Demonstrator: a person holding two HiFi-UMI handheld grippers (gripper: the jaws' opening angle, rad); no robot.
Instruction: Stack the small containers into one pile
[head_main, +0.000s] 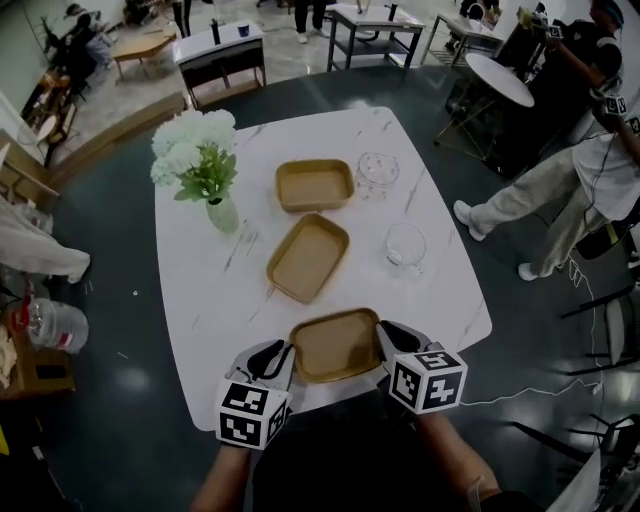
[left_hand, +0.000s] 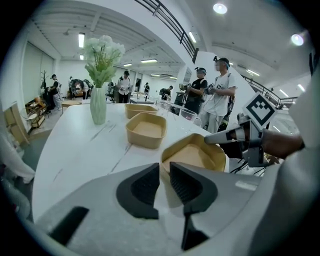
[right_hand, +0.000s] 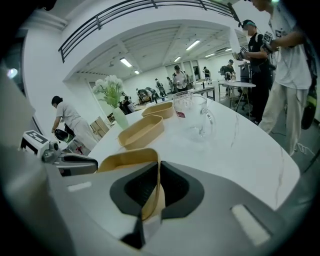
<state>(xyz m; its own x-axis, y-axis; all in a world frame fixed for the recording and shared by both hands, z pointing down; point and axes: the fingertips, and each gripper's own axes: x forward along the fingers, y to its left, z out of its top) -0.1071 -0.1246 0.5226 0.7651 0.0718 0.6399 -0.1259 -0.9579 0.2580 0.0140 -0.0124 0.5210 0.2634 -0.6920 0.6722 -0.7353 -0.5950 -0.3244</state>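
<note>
Three tan containers lie on the white table: a far one, a middle one and a near one by the front edge. My right gripper is shut on the near container's right rim; in the right gripper view the thin tan wall stands pinched between the pads of that gripper. My left gripper is at the same container's left rim. In the left gripper view its jaws show a narrow gap, with the container's corner just past the tips, not pressed.
A green vase of white flowers stands at the table's far left. Two clear glass vessels sit right of the containers. People stand off the table's right side. Other furniture is farther back.
</note>
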